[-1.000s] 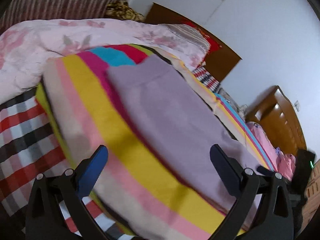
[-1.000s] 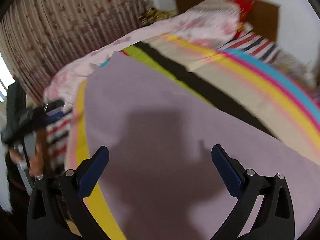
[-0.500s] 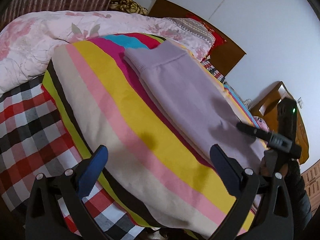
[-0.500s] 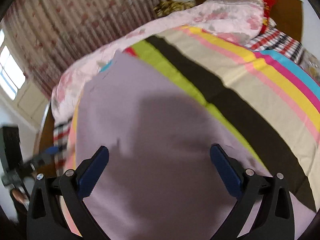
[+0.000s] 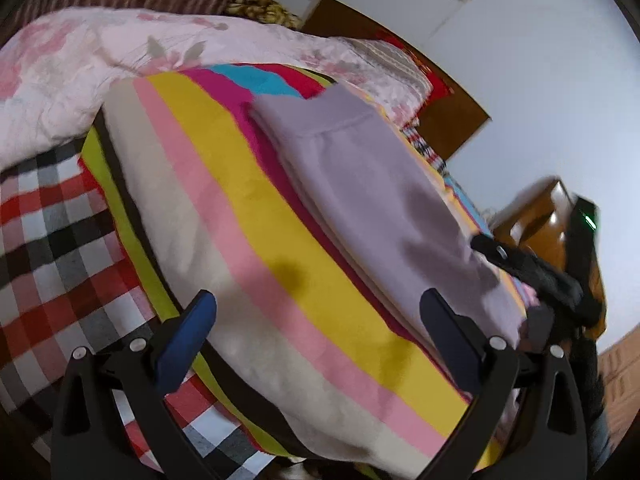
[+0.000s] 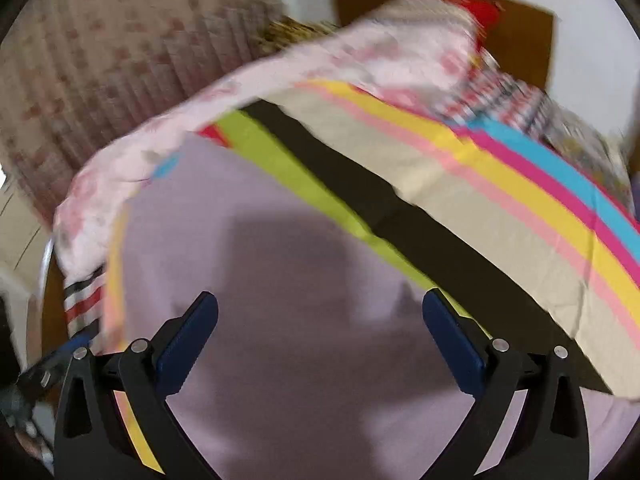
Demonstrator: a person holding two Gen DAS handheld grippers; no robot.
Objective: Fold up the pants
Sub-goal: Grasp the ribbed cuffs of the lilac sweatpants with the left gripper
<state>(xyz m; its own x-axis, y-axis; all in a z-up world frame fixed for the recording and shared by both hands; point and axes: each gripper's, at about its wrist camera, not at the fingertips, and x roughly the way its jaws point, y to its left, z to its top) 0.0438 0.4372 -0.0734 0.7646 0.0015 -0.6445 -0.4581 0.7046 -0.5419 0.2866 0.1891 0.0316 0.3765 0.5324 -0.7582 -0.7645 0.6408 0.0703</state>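
Folded lilac pants point(image 5: 372, 184) lie flat on a striped blanket point(image 5: 248, 240) on the bed. In the right wrist view the pants point(image 6: 280, 280) fill the lower middle. My left gripper point(image 5: 318, 332) is open and empty, hovering over the blanket's near edge, left of the pants. My right gripper point(image 6: 320, 332) is open and empty, just above the pants. The right gripper also shows at the pants' far end in the left wrist view point(image 5: 532, 268).
A pink floral quilt point(image 5: 120, 60) lies bunched at the head side. A checked sheet point(image 5: 44, 240) covers the bed's left edge. A wooden headboard point(image 5: 452, 120) and wooden furniture point(image 5: 552, 216) stand by the white wall. A patterned curtain point(image 6: 100, 60) hangs behind.
The left gripper has pulled back and tilted, so more blanket shows. The right gripper has shifted over the pants, turning toward the blanket's far side. Both stay open.
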